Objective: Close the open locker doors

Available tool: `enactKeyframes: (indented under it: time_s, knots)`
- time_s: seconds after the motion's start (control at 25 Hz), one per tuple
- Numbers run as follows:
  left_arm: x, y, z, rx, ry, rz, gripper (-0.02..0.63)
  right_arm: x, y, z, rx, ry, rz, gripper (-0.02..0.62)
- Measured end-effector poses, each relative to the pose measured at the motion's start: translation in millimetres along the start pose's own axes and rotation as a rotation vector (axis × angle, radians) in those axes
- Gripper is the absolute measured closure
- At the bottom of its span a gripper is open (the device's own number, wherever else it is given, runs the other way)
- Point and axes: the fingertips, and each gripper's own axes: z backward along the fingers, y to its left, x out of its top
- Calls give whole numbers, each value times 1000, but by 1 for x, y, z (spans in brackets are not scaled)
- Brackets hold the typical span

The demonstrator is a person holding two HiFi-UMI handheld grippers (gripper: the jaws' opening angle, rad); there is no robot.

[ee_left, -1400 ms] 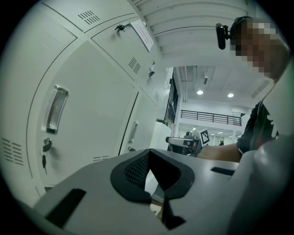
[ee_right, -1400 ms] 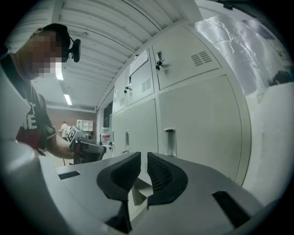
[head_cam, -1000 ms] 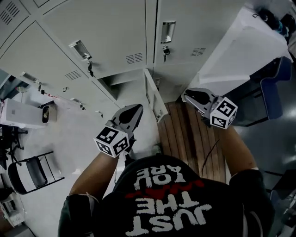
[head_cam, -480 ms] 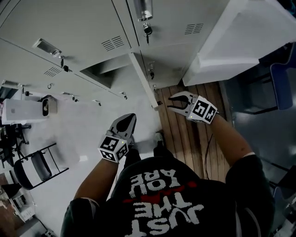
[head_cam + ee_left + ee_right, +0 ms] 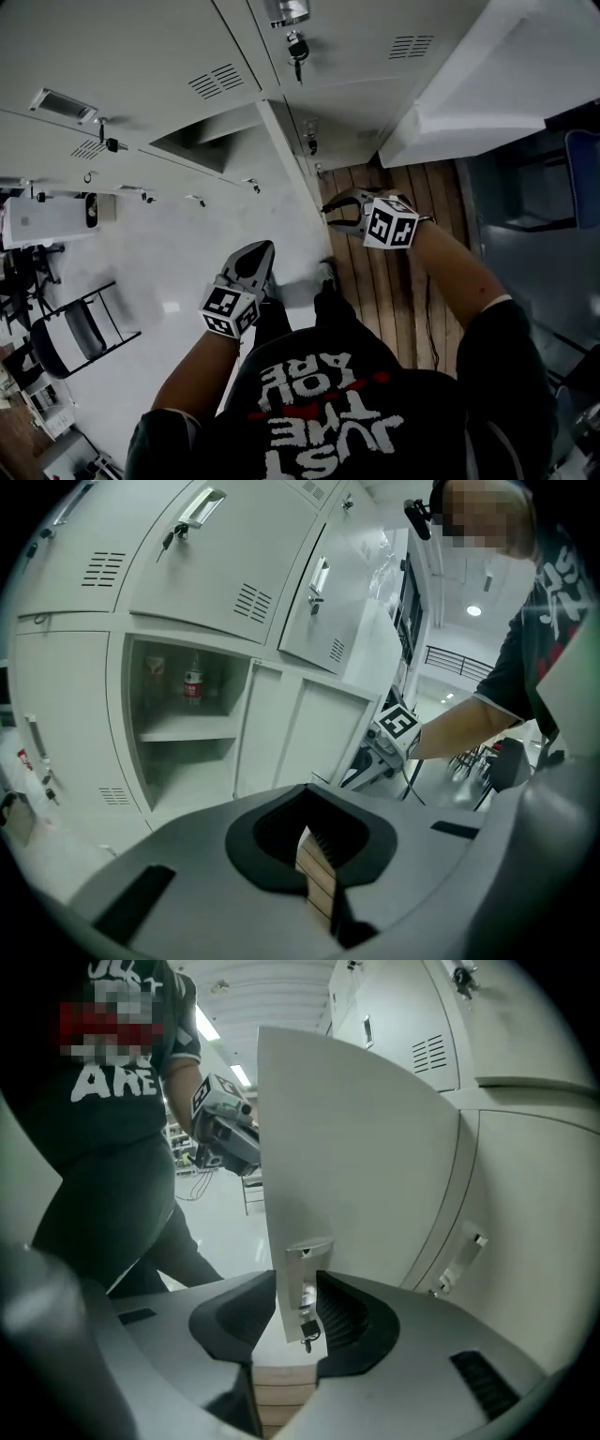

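Newly opened hand-held gripper [image 5: 291,1321] astride door [image 5: 356,1166]

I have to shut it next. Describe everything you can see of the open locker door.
The open locker door is a plain pale grey metal panel, hinged on a lower compartment and swung out roughly square to the lockers. Near its free edge is a small handle plate with what looks like a key hanging below. The right gripper straddles that edge; its jaws have just been opening, and contact is unclear.
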Motion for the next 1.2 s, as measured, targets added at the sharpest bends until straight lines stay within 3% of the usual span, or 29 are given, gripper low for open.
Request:
enactKeyframes:
  time_s: [0.36, 0.88, 1.2]
  knots:
    - [-16, 12, -1, -8, 19, 9, 603, 0, 8, -29, 51, 18, 63, 454]
    - [-32, 41, 22, 11, 27, 31, 603, 42, 17, -75, 106, -2, 128, 457]
    - [-36, 65, 45, 16, 18, 46, 603, 68, 12, -103, 93, 16, 142, 502]
